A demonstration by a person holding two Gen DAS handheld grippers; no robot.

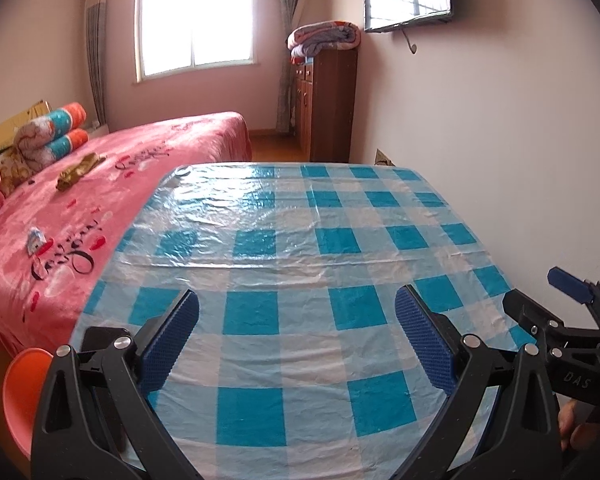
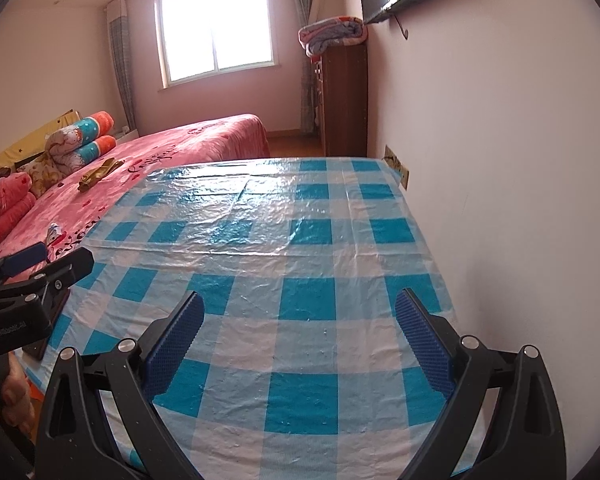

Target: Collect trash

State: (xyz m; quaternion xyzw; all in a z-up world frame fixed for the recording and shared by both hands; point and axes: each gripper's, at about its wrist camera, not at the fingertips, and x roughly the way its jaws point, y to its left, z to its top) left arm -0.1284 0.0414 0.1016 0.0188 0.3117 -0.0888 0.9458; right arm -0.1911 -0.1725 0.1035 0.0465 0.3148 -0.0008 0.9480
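Two pieces of trash lie on the pink bed. One is a crumpled white and blue wrapper [image 1: 36, 240] [image 2: 54, 234] near the table's left edge; the other is a crumpled gold wrapper [image 1: 80, 170] [image 2: 100, 174] farther up the bed. My left gripper [image 1: 298, 336] [image 2: 54, 266] is open over the near part of the checked table, holding nothing. Beside it to the right, my right gripper [image 2: 300, 336] [image 1: 544, 294] is open too, with only tablecloth between its fingers. Both are well short of the trash.
The table [image 1: 300, 240] has a blue and white checked plastic cloth and stands against the right wall. A dark flat object [image 2: 46, 342] lies at its left edge. An orange chair [image 1: 22, 380] stands low on the left. The bed [image 1: 160, 148] holds pillows; a wooden cabinet [image 1: 328, 104] stands behind.
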